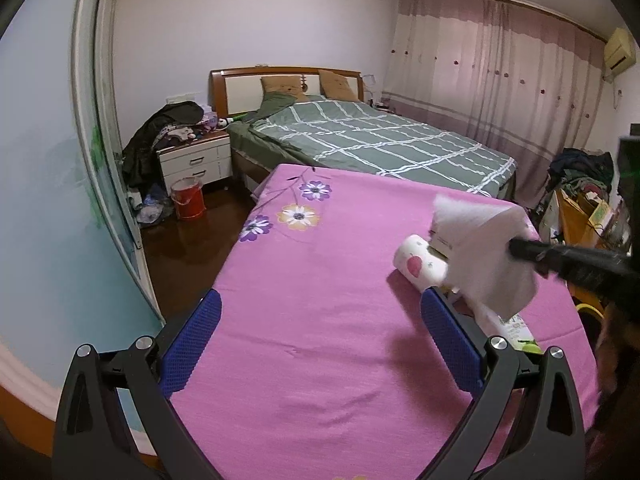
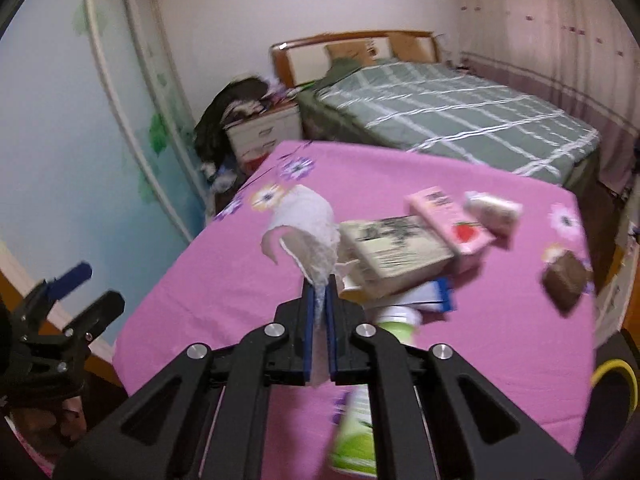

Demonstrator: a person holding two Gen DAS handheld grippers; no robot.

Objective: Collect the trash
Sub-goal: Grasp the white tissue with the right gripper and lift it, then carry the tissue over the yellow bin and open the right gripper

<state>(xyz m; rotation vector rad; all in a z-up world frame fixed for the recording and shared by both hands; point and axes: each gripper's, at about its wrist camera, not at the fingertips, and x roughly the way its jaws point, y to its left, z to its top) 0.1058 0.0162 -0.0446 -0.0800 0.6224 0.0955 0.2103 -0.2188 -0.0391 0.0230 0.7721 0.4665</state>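
Pinching a crumpled white tissue (image 2: 308, 228) between its blue pads, the right gripper (image 2: 319, 304) has its jaws closed almost fully, with only the thin paper between them; the tissue curls up and away from the fingertips, raised above the pink cloth (image 2: 224, 288). In the left wrist view the same tissue (image 1: 480, 248) hangs from the black tip of the right gripper (image 1: 516, 249) at the right edge of the table. The left gripper (image 1: 320, 336) hovers with its jaws wide apart and nothing between them, over a bare stretch of the pink cloth (image 1: 320, 264). Other litter lies on the cloth just beyond the right gripper: a beige box (image 2: 396, 252), a pink carton (image 2: 448, 220) with a strawberry print, a small pale packet (image 2: 494, 210), a brown wrapper (image 2: 566, 280), and a green-and-white cup (image 2: 396, 322), partly hidden by the fingers. A white cup with a pink heart (image 1: 420, 264) lies on its side beside the tissue. A green bed (image 1: 380, 140) stands behind.
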